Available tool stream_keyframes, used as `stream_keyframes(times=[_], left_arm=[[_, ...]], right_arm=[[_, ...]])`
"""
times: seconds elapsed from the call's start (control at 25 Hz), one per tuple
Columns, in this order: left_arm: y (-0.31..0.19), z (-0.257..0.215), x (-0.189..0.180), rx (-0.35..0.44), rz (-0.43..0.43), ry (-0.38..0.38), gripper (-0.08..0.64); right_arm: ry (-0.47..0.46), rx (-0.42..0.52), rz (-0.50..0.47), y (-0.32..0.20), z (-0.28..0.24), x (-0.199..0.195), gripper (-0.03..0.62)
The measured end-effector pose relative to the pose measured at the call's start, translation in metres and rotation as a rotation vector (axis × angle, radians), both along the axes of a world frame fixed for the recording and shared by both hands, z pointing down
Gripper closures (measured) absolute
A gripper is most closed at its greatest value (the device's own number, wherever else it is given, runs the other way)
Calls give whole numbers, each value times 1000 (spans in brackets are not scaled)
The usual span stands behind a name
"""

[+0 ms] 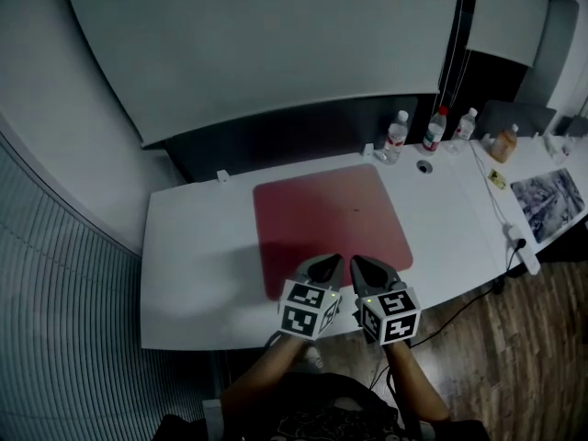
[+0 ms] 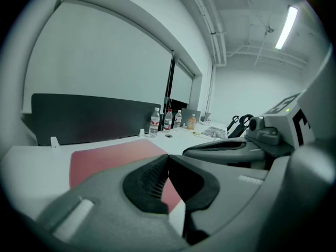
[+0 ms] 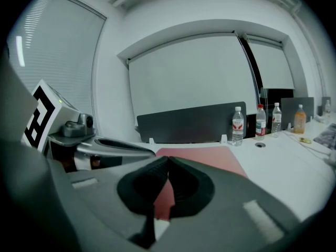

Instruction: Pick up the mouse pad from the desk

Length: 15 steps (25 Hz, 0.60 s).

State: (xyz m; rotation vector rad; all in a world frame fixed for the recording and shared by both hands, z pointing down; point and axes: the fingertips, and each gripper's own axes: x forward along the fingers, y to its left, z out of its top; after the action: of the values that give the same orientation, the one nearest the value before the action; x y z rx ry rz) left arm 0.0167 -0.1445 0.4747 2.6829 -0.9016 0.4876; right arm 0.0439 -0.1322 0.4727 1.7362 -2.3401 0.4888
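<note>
A large red mouse pad [image 1: 331,220] lies flat in the middle of the white desk [image 1: 202,265]. My left gripper [image 1: 336,261] hangs over the pad's near edge, shut with nothing between its jaws. Right beside it, my right gripper [image 1: 356,263] is also shut and empty, its tip over the same near edge. In the left gripper view the mouse pad [image 2: 110,156] stretches ahead of the closed left gripper [image 2: 167,157], with the right gripper's body at the right. In the right gripper view the pad [image 3: 205,155] lies beyond the closed right gripper [image 3: 168,159].
Three water bottles [image 1: 396,136] and an orange-drink bottle [image 1: 504,143] stand at the desk's back right, before a dark partition [image 1: 303,136]. A cable hole [image 1: 424,166] sits near them. A patterned sheet [image 1: 549,200] and a power strip [image 1: 522,246] lie at the right. Wooden floor shows below the desk's front edge.
</note>
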Motion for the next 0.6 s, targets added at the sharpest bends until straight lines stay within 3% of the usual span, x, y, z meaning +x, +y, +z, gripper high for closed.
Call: stream_keyframes(times=[0.6], left_arm=[[-49,36,-37,-53,-33,10,554]], right_arm=[[21,-38,-1,-41,30,-13,589]])
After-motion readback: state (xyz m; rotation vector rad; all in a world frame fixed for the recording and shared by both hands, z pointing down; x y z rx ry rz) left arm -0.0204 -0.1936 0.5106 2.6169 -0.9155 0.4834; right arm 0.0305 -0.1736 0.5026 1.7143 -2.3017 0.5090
